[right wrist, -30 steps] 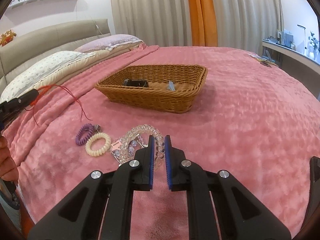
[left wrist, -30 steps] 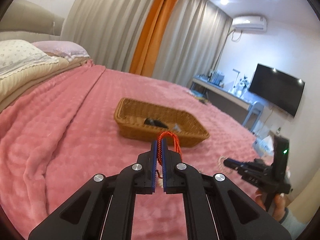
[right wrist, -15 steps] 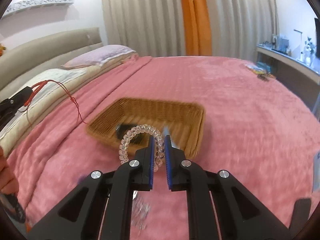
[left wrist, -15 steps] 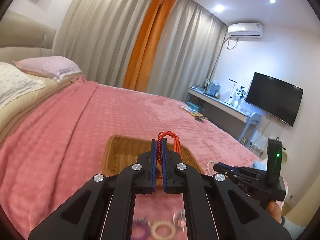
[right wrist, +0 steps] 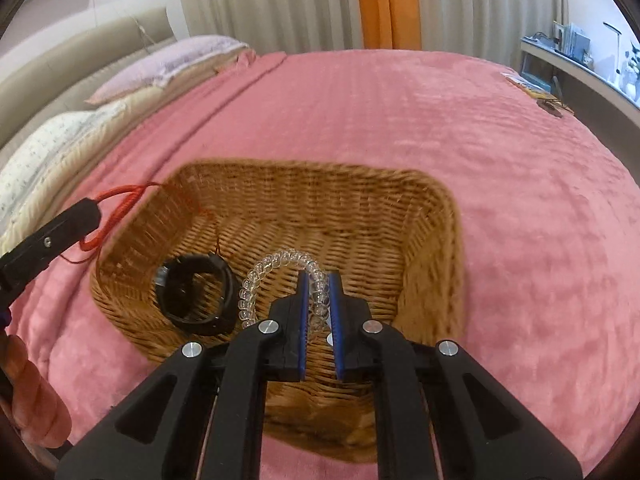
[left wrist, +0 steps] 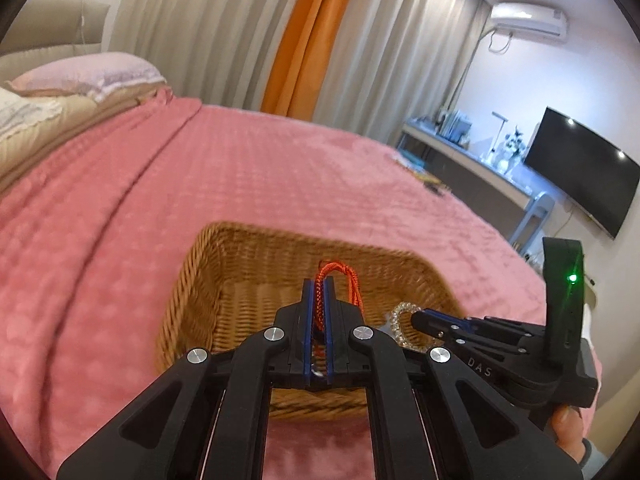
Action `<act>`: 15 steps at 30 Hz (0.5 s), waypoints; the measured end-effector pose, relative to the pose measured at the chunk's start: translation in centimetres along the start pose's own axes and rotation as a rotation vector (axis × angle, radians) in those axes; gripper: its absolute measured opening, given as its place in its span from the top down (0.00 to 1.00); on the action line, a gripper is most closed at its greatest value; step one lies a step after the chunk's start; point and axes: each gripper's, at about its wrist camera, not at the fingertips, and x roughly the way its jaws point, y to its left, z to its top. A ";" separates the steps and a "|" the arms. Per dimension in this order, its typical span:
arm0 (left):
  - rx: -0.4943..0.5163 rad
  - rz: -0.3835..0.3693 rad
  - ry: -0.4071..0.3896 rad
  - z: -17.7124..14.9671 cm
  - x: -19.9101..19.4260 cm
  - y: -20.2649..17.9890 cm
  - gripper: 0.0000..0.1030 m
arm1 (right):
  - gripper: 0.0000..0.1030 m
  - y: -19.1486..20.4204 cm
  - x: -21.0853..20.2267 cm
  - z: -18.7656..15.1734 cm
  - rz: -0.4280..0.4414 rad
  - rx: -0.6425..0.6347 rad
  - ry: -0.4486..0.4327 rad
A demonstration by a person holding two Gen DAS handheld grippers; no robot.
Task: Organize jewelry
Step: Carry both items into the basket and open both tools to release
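step: drop into basket | left gripper (left wrist: 318, 280) clamped on red cord (left wrist: 334, 276), over the wicker basket (left wrist: 192, 272) near its left wall | right gripper (right wrist: 318, 280) pinched on clear bead bracelet (right wrist: 256, 276), above basket floor beside black watch (right wrist: 196, 300) | we judge both loops hang straight down over the basket; cord's tail blurred, basket's near wall hidden behind grippers

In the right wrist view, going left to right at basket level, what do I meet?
left gripper with the red cord → black watch → clear bead bracelet → basket's right wall → pink blanket
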 end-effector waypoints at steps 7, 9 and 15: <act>0.000 0.019 0.078 -0.7 2.0 0.4 0.86 | 0.90 0.1 0.8 -0.4 -0.002 0.006 0.032; -0.004 0.022 0.066 -0.7 1.4 0.5 0.57 | 0.79 0.0 0.3 -0.4 0.003 0.012 0.022; -0.021 -0.025 0.004 -0.3 -3.1 0.2 0.33 | 0.56 0.4 -3.7 -0.9 0.017 -0.005 -0.047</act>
